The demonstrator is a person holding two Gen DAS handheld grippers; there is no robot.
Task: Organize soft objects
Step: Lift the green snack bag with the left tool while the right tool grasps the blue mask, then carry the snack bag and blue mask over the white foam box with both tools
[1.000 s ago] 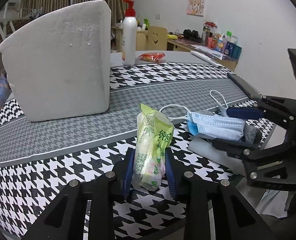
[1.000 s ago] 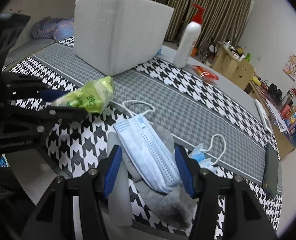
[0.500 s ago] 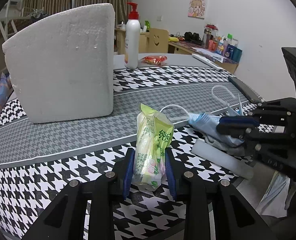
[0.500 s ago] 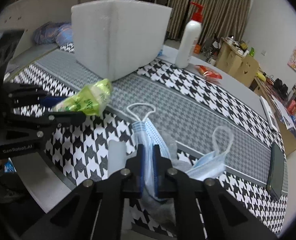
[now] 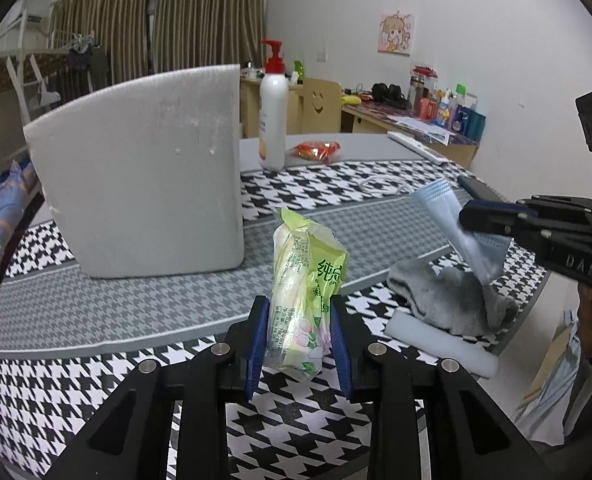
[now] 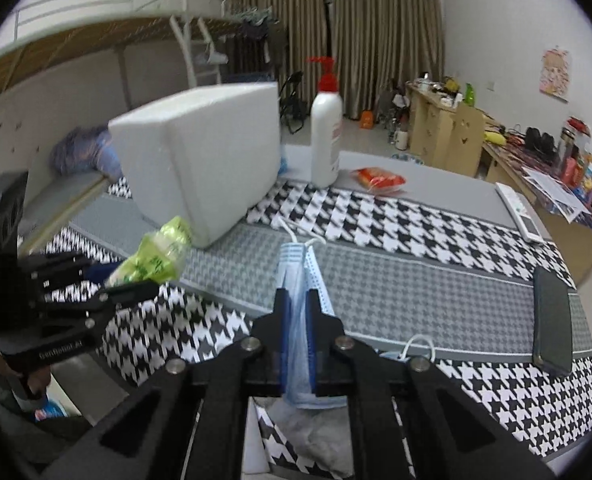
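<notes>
I am carrying both picks: my left fingers (image 5: pixel 299 336) are pinching the green tissue pack (image 5: pixel 305 300) upright above the surface (image 5: pixel 136 308), and my right fingers (image 6: pixel 297 334) are closing flat on the blue face mask (image 6: pixel 296 276). Next, I judge, both are heading into the white foam box (image 5: pixel 144 168), whose opening is hidden. The grey sock (image 5: pixel 443 300) is lying at the surface's near edge.

Both cams sit low and close over the houndstooth table (image 5: pixel 96 364), facing the foam box (image 5: pixel 144 172) (image 6: pixel 204 160); each catches the other gripper sideways.
</notes>
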